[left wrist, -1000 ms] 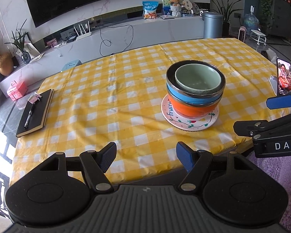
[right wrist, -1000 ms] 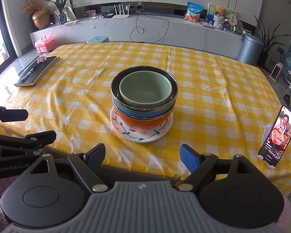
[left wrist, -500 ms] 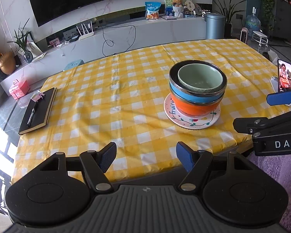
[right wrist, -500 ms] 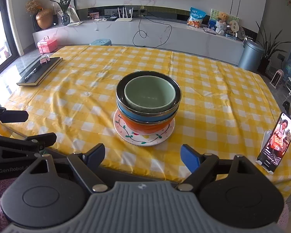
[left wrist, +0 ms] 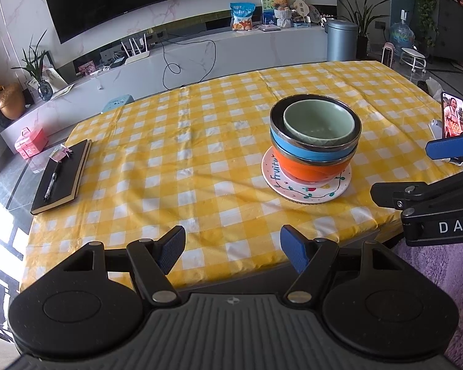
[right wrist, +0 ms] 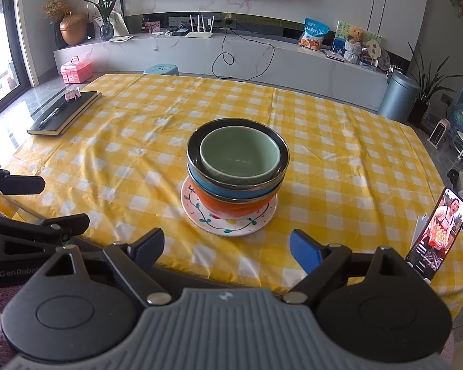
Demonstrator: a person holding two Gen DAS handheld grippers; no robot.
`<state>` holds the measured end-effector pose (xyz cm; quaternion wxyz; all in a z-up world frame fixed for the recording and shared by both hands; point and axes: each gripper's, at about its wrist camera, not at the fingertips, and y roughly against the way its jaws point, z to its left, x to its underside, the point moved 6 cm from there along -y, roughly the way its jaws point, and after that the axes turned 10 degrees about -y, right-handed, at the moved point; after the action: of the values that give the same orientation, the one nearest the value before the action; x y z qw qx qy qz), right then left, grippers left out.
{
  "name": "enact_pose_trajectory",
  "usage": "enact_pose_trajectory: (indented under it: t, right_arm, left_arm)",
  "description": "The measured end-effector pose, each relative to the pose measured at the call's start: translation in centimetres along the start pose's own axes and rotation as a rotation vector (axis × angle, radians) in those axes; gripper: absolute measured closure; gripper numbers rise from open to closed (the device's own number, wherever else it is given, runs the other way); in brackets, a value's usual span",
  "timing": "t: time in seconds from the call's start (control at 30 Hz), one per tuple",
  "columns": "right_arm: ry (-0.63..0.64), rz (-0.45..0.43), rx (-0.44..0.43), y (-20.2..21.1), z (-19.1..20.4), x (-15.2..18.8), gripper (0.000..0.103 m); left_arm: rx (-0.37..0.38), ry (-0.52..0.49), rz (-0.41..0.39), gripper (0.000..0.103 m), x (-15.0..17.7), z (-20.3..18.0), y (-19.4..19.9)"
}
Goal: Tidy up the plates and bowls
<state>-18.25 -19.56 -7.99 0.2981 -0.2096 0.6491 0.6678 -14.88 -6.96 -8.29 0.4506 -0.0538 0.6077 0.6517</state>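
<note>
left wrist view:
left gripper: jaws spread wide, nothing held, kept at the near table edge.
bowls: a green bowl is nested in a blue bowl, stacked on an orange bowl, set on a plate.
notebook: laid far left on the tablecloth.

right wrist view:
right gripper: jaws released, empty, just short of the plate.
phone: propped upright at the right edge.

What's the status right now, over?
Left tool and right tool open, empty. Bowl stack nested on the plate, untouched. Nothing in the way.
</note>
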Motion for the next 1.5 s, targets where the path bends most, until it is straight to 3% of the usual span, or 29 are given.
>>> enact_pose_trajectory:
  t: [1.5]
  right_arm:
    - [0.011,-0.012,-0.006,0.52,0.39,0.23,0.014]
  left_arm:
    - [-0.006,0.009,-0.027,0.02,0.19,0.16,1.0]
